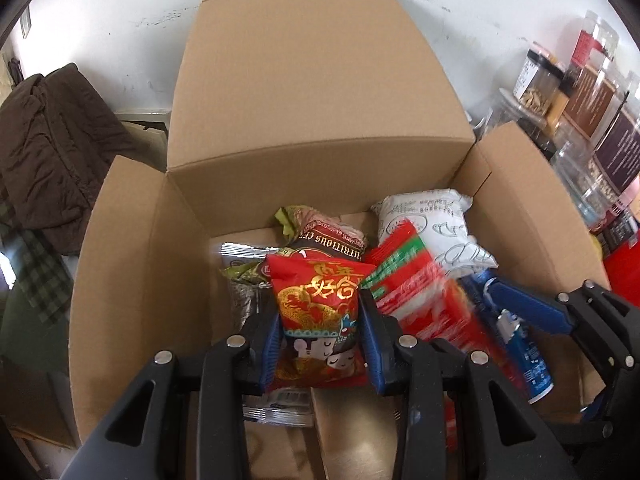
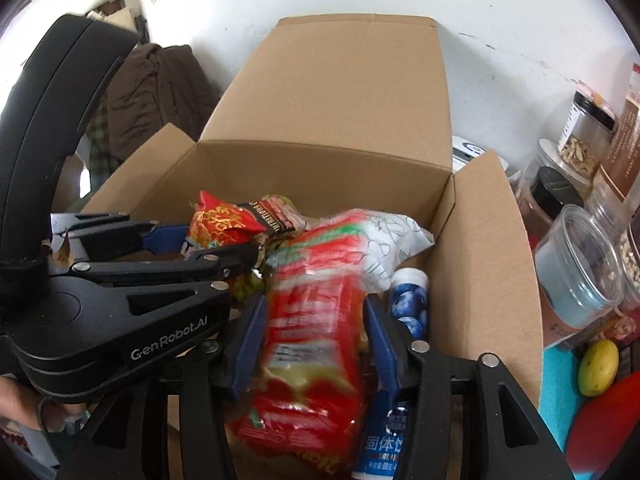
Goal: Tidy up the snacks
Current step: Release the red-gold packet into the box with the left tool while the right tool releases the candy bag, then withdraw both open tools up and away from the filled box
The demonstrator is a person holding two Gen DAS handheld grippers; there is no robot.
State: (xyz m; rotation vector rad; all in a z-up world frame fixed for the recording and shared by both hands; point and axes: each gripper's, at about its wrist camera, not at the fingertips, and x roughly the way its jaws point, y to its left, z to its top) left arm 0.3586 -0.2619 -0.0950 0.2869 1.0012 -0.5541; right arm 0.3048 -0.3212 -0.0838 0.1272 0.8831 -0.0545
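Observation:
An open cardboard box (image 1: 320, 160) (image 2: 320, 176) holds several snack packs. My left gripper (image 1: 320, 308) (image 2: 220, 240) is shut on a red packet with a gold dragon (image 1: 316, 296), held low over the box's contents. My right gripper (image 2: 316, 304) stands over the box with a red and green packet (image 2: 312, 320) (image 1: 416, 284) between its pads. That packet is blurred and narrow gaps show on both sides. A white packet (image 1: 432, 220) (image 2: 392, 232), a brown packet (image 1: 332, 240) and a blue bottle (image 2: 408, 304) (image 1: 532, 364) lie inside.
The box's back flap stands up against a white wall, and its side flaps lean outward. Clear jars (image 1: 580, 100) (image 2: 580, 260) crowd the right side. A yellow fruit (image 2: 598, 366) lies on a blue mat. Brown cloth (image 1: 52, 140) hangs at left.

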